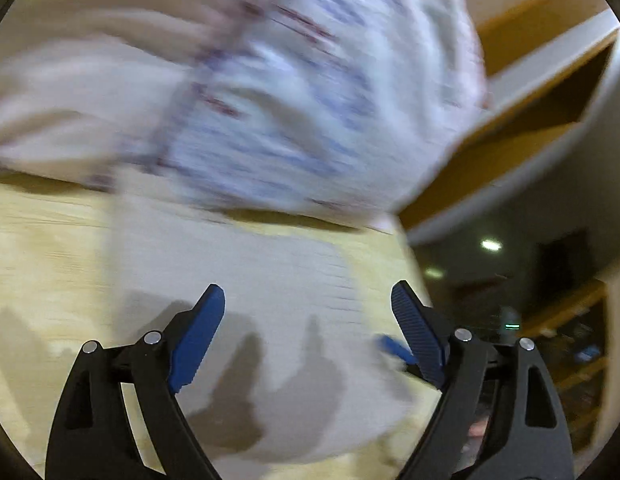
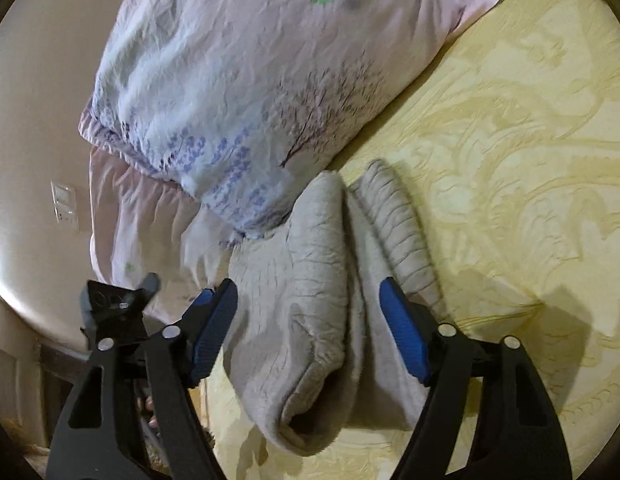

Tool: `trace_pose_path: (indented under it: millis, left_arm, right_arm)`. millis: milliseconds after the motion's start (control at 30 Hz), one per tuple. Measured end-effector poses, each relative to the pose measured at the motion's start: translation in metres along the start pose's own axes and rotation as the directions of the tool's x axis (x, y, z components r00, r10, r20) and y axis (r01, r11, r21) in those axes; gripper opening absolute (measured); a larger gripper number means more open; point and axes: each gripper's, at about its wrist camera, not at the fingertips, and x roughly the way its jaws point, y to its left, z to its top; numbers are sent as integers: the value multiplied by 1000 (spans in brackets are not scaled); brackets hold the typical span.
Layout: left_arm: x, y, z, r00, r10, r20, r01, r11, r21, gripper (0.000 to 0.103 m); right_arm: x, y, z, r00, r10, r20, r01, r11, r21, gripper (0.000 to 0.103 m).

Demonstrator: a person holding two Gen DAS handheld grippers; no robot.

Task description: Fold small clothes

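A grey folded garment (image 2: 306, 320) with a ribbed cuff lies on the yellow bedspread (image 2: 509, 160). My right gripper (image 2: 308, 286) straddles it with its jaws apart, one blue pad at each side of the cloth; no clear squeeze shows. In the blurred left wrist view the same grey garment (image 1: 250, 280) lies flat under my left gripper (image 1: 308, 292). That gripper stands wide open with nothing between its pads. A blue fingertip (image 1: 393, 348) of another gripper shows by its right finger.
A large white and pink floral pillow (image 2: 230, 80) lies just beyond the garment and touches its far end; it also fills the top of the left wrist view as the pillow (image 1: 310, 100). The bed edge (image 1: 413, 240) drops off at the right. A wall switch (image 2: 64, 202) is at the left.
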Motion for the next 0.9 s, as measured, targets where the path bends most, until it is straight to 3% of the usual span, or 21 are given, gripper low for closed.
trace_pose_path:
  millis: [133,367,500,533,567,633,900]
  left_arm:
    - [-4,29,-8,990,142,-20,-142,990,-15,86]
    - [7,70,-31,978,169,-120,-180,980,-81,86]
    - [18,75,-33,979,144,-141,-158,983,-89,86]
    - [19,75,-33,979,144,-144,-157,984,-85,86]
    - [19,73,-32,979,146,-143,-158,984,-83,86]
    - [21,71,-30,980,138,-145,-151,985,-80,86]
    - [36,47,-36,984,93,-150,-96,995,-17,86]
  right_arm:
    - [20,2,0,993,-58,-100,57,998,-18,66]
    - [53,1,11,986,-39,-160,42,999,16,61]
    - [68,0,20,990,-44,-133,48,998,34,52]
    - [70,0,21,991,-49,-127,54,998,36,44]
    - [70,-1,22,991,-61,-120,66,997,33,29]
    - [68,0,23,994,-61,-91,63,998,13,17]
    - [25,41,13,981,-174,83,189,954,-231,14]
